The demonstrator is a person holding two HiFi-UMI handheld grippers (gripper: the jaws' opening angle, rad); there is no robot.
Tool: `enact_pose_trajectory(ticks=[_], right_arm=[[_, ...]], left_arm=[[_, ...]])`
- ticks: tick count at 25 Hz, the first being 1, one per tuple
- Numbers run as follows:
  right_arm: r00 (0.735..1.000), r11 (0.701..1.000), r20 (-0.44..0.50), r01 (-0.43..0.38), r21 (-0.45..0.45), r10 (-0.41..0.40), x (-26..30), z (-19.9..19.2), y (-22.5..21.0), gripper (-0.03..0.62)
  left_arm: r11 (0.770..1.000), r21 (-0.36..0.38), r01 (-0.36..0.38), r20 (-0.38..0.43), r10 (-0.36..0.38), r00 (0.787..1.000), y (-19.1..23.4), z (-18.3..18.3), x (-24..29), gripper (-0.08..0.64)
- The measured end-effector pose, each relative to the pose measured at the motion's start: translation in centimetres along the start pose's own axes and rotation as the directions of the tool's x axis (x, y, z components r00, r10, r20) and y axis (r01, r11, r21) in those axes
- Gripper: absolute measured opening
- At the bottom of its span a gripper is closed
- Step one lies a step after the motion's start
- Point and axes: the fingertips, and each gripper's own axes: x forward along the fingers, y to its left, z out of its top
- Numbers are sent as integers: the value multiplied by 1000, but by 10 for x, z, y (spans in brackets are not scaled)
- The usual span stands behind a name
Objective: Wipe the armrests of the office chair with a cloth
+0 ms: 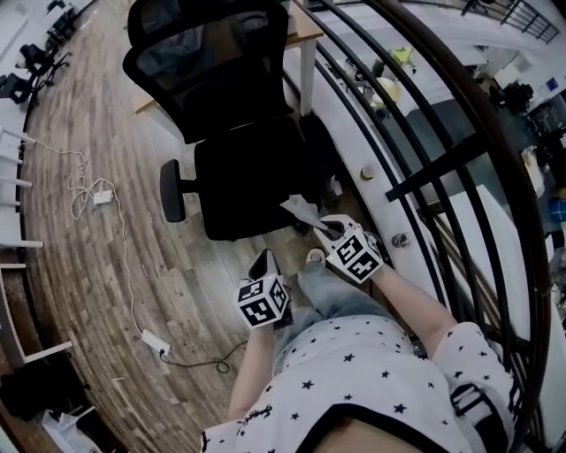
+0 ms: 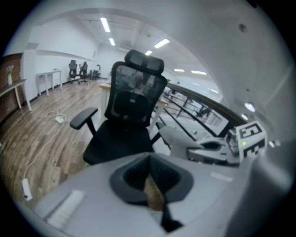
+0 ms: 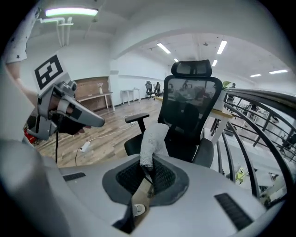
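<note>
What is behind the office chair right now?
A wooden desk with a white leg stands behind the office chair. The chair's backrest covers most of the desktop, so whatever lies on that part cannot be seen.

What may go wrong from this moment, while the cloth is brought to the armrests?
1. The right gripper pinches the cloth only at one end, so it may slip out under pressure.
2. The chair stands close to the railing; on that side the gripper could strike a bar.
</note>
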Motion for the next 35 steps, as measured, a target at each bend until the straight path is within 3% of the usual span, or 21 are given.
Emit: enact_pose_trajectory(ticks=[12,35], right_arm=[[987,997,159,-44,66,33,-60,20,63,28],[945,995,323,-78,66,52,-147,6,165,28]], left_arm=[[999,-28,-27,58,28,998,-1,-39,-63,3],[997,-56,-59,167,67,984,-10,-111,-162,3]])
